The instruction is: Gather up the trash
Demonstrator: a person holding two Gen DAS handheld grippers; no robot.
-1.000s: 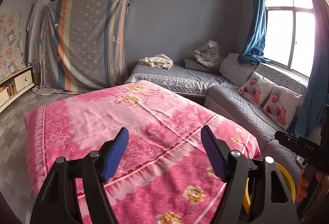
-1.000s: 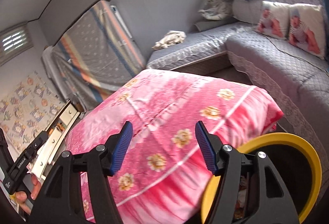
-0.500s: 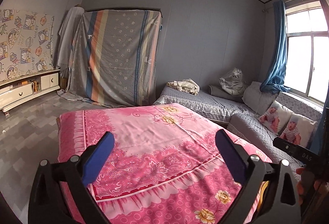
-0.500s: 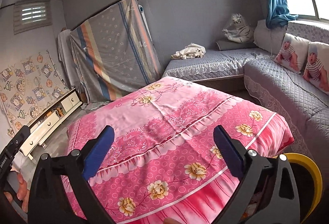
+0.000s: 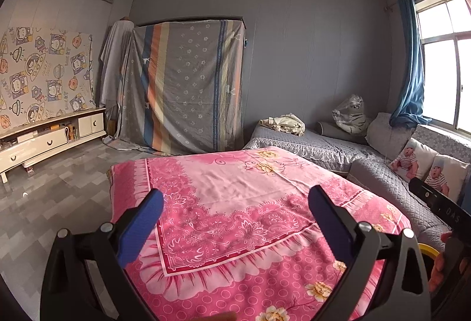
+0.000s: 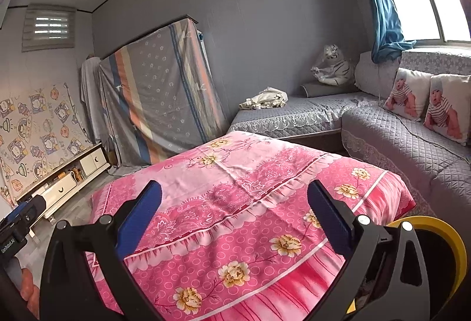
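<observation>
- Left tongs (image 5: 235,203): their jaws have just been opening and now stand wide apart with nothing between the blue pads (image 5: 141,226); they hang above the near edge of the pink flowered cover.
- Right tongs (image 6: 234,201): these too have just been opening, and now gape wide and empty, held over the same cover, nearer its right corner.
- Yellow-rimmed bin (image 6: 435,235): the one task thing in sight stands low on the right, just beside the right corner of the pink surface, partly hidden behind the right tongs' frame. Its round mouth faces upward; the inside is dark, and I cannot make out what it holds. In the left wrist view only a sliver of its yellow rim (image 5: 426,248) shows, beside a hand.
- No loose trash can be told apart anywhere, so no long axis or heading can be given for it.
- Pink cover (image 5: 235,191): smooth and bare on top; whether a bed or a desk lies beneath it cannot be told.
- Grey quilted sofa (image 6: 397,138): it runs along the right and the far side, with two baby-print cushions (image 6: 426,103) leaning against its back.
- Crumpled cream cloth (image 6: 265,99): it lies on the far sofa seat, with a plush white tiger (image 6: 332,65) further right.
- Striped sheet (image 5: 188,85): it hangs over something tall against the back wall.
- Low white cabinet (image 5: 44,141): it stands along the left wall.
</observation>
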